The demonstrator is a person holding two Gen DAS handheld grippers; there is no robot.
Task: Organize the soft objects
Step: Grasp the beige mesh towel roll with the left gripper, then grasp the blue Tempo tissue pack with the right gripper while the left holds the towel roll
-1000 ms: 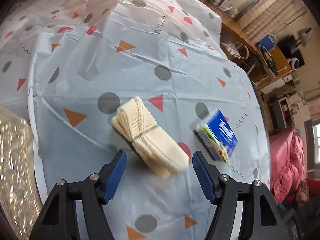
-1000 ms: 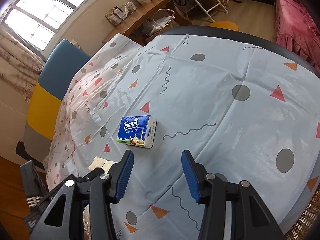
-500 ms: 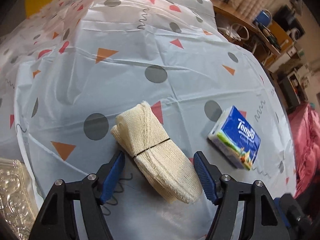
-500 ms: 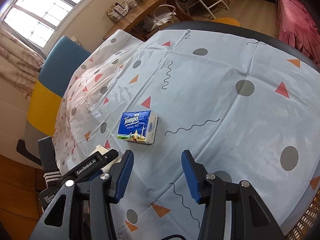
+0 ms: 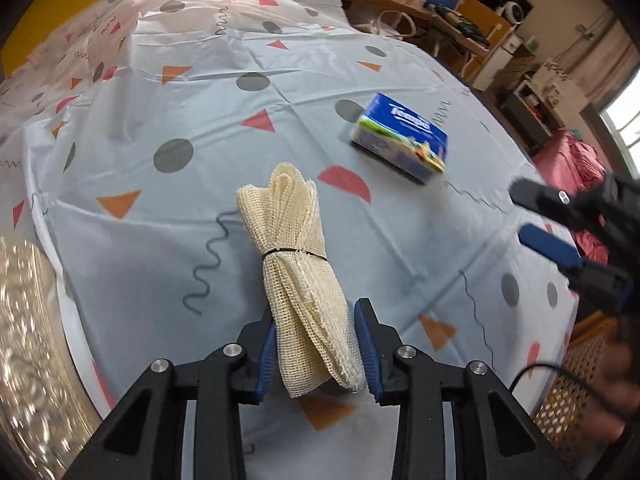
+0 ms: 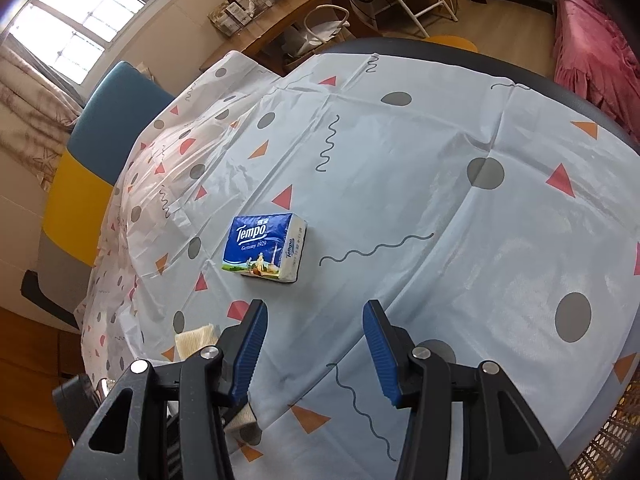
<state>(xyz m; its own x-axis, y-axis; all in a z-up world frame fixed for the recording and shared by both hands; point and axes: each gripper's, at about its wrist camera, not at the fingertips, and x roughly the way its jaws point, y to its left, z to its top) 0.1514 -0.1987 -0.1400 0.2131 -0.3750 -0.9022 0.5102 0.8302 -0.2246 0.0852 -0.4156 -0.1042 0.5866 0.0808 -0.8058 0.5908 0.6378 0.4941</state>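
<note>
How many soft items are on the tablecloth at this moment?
2. A cream mesh cloth bundle lies between the left gripper fingers; a blue tissue pack lies ahead of the open right gripper. Others may be out of view.

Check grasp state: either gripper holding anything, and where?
Left gripper has closed on the mesh cloth roll at its near end, below the black band. Right gripper is open, holding nothing.

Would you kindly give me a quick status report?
Left gripper shut on mesh cloth bundle. Right gripper open, empty, short of tissue pack. Nothing in the way.
</note>
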